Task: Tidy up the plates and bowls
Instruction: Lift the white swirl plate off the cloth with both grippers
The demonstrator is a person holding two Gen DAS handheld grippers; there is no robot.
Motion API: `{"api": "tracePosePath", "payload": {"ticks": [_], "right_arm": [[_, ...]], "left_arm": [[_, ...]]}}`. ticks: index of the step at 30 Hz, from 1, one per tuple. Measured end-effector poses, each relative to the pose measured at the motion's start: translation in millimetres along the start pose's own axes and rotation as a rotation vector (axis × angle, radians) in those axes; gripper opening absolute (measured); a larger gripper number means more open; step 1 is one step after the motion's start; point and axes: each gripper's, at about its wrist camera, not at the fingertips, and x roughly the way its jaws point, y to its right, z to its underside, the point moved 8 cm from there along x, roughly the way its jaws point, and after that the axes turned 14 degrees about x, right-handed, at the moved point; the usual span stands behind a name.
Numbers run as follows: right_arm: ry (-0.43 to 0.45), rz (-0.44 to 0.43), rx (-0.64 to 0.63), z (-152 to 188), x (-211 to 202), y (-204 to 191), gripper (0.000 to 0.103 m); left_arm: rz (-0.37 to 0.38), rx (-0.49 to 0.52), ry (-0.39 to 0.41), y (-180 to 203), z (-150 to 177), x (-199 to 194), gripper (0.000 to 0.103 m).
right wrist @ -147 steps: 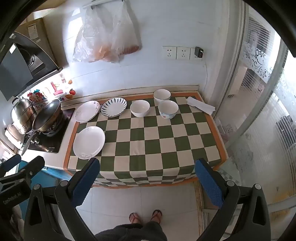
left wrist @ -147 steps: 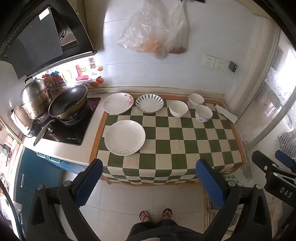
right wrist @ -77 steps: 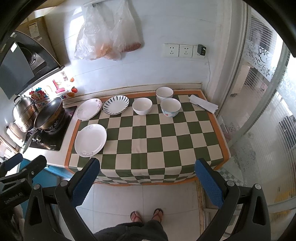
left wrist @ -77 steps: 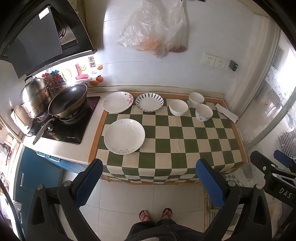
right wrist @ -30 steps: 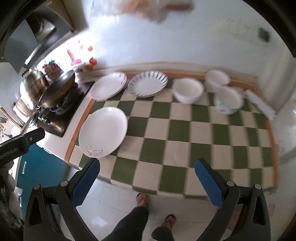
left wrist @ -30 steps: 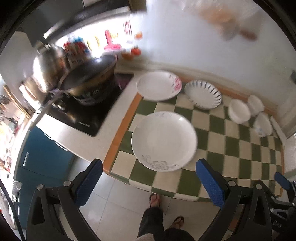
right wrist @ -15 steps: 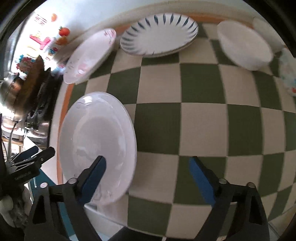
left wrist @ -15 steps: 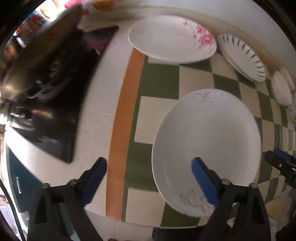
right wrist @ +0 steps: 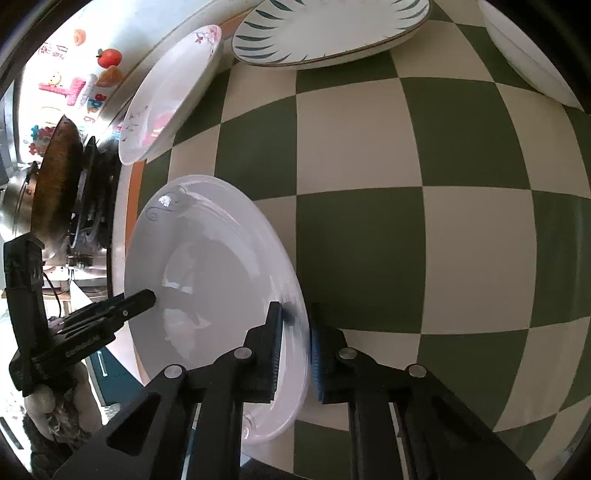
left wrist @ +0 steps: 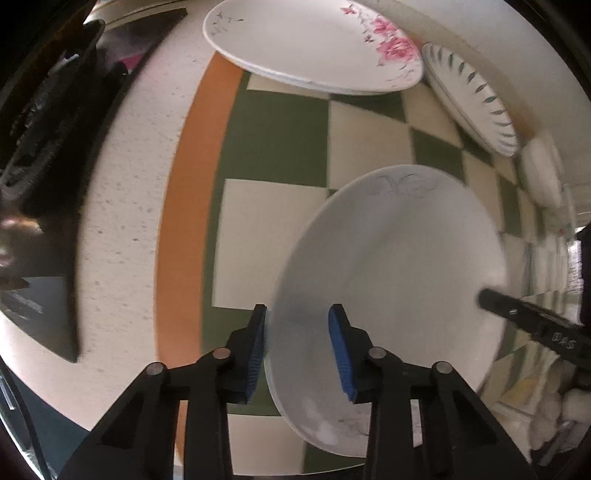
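Observation:
A large white plate (left wrist: 399,273) with a faint grey scroll pattern lies on the green-and-cream checked cloth near the counter's front left. My left gripper (left wrist: 297,347) straddles its left rim, one finger under and one over, nearly closed on it. My right gripper (right wrist: 295,347) straddles the opposite rim of the same plate (right wrist: 214,280), jaws close around the edge. Each gripper shows in the other's view: the right gripper (left wrist: 532,325) and the left gripper (right wrist: 107,310).
Behind it a pink-flowered plate (left wrist: 314,44) and a leaf-striped plate (left wrist: 472,96) lie by the wall; both show in the right wrist view too, flowered plate (right wrist: 170,92) and striped plate (right wrist: 328,26). A white bowl (right wrist: 528,51) sits right. A dark wok (right wrist: 55,177) stands on the hob at left.
Both grippers came down from above the counter to the large white plate and narrowed from wide open onto its opposite rims.

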Motion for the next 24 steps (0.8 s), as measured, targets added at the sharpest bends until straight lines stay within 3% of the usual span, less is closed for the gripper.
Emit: {"api": "tracePosePath", "payload": {"ticks": [14, 24], "right_arm": [[0.014, -0.031, -0.04, 7, -26, 9, 0.015], [0.061, -0.048, -0.002, -6, -73, 51, 0.015]], "left_arm": [[-0.041, 0.034, 0.042, 50, -6, -23, 0.031], [-0.03, 0.114, 0.057, 104, -34, -21, 0.031]]}}
